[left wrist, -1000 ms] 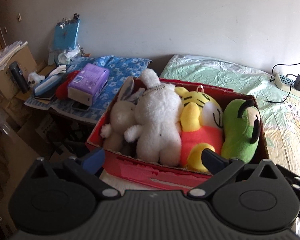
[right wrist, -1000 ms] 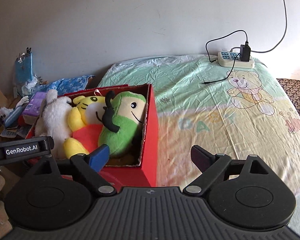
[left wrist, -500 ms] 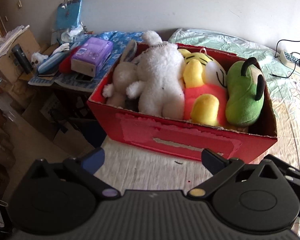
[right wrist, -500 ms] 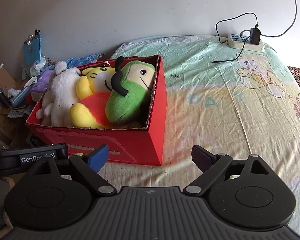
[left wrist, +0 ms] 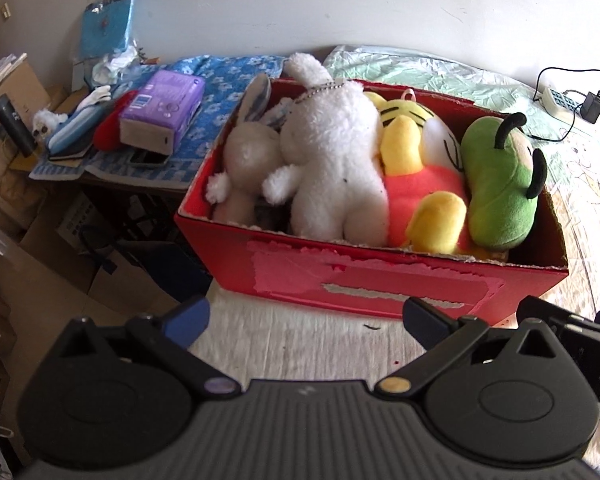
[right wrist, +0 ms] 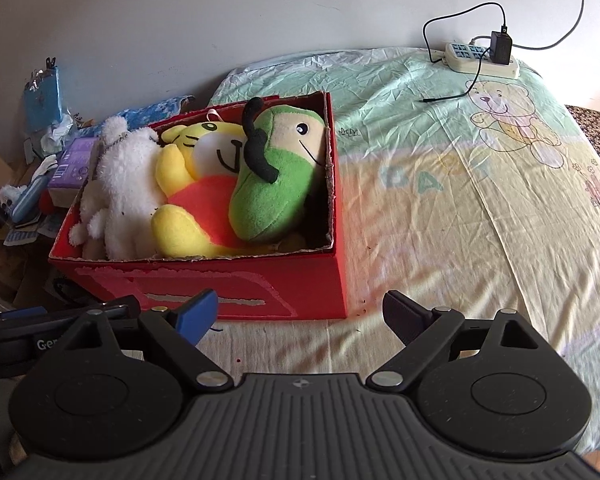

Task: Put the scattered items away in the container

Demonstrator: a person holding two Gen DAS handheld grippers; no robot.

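Right wrist view shows the red box (right wrist: 300,280) in the middle left of the frame, full of soft toys (right wrist: 204,184). Both the left gripper (left wrist: 306,316) and right gripper (right wrist: 300,312) are wide open and hold nothing. Tidying looks finished; next, check for leftovers.

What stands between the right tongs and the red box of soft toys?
Nothing visible: only bare bedsheet lies between the open right tongs and the red box, with toys such as the green plush already inside.

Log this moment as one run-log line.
left hand-held gripper: open, empty | right hand-held gripper: open, empty | red cardboard box: holds four plush toys
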